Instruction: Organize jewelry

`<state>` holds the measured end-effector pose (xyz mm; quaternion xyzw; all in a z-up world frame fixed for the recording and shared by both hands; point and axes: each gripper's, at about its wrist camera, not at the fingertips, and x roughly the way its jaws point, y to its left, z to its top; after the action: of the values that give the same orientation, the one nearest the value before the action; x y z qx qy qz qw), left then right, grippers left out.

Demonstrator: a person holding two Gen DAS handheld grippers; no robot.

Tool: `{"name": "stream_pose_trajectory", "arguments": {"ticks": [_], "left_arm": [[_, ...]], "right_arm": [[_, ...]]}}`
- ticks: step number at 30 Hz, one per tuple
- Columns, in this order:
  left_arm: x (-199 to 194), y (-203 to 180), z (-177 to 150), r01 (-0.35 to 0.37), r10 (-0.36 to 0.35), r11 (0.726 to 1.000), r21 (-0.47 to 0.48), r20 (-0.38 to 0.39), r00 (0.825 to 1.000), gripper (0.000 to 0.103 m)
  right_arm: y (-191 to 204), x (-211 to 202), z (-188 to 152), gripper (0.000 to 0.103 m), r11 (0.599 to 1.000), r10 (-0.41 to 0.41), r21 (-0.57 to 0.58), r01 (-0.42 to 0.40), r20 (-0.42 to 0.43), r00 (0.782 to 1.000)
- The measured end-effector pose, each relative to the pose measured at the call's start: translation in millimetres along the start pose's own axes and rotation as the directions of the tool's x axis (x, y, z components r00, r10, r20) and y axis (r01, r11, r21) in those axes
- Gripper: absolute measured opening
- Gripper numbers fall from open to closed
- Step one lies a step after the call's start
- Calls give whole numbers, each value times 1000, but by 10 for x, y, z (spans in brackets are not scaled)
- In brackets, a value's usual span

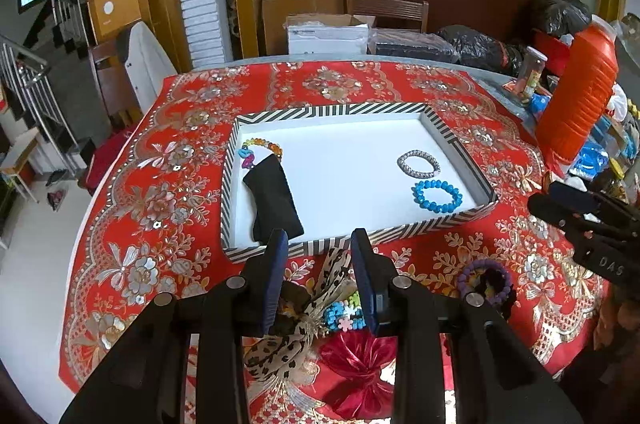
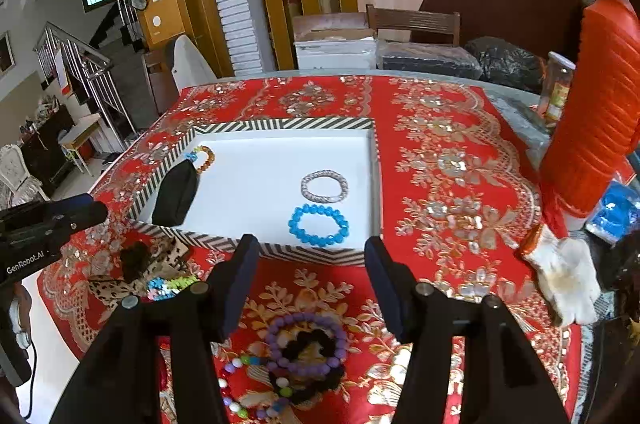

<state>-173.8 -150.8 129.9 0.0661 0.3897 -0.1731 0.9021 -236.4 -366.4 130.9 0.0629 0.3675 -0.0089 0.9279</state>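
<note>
Two grippers hover empty: right gripper (image 2: 310, 280), spread wide, is directly above and nearer the purple bead bracelet (image 2: 306, 344) on the desk before the tray (image 2: 256, 248); left gripper (image 1: 318, 276), half-spread, above the leopard-print bow (image 1: 280, 340).

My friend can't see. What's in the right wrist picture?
The open right tool hovers above a purple bead bracelet on a red flowered tablecloth. Beyond, a striped tray holds blue and silver bracelets and a black pouch.

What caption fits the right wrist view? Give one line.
Open right claw above purple bracelet; blue bracelet in striped tray.
</note>
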Motion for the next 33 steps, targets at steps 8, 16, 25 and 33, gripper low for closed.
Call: {"name": "stream_pose_trajectory", "arguments": {"ticks": [8,16,25,33], "left_arm": [[29,39,-87,-39,39,999,-5,0,999,29],[19,75,-103,-65,65,998,-9,20,998,28],[-6,87,-104,-84,84,996,-7,33,996,28],[-4,107,-118,-81,82,997,-19,27,996,29]], "right_arm": [[-7,-61,-69,59,1000,14,-9,-14,8,1000],[44,-79,-81,59,999,25,-22,-25,4,1000],[110,-80,-101,62,999,27,-37,-26,10,1000],[124,-63,-103,63,999,17,-39,-17,1,1000]]}}
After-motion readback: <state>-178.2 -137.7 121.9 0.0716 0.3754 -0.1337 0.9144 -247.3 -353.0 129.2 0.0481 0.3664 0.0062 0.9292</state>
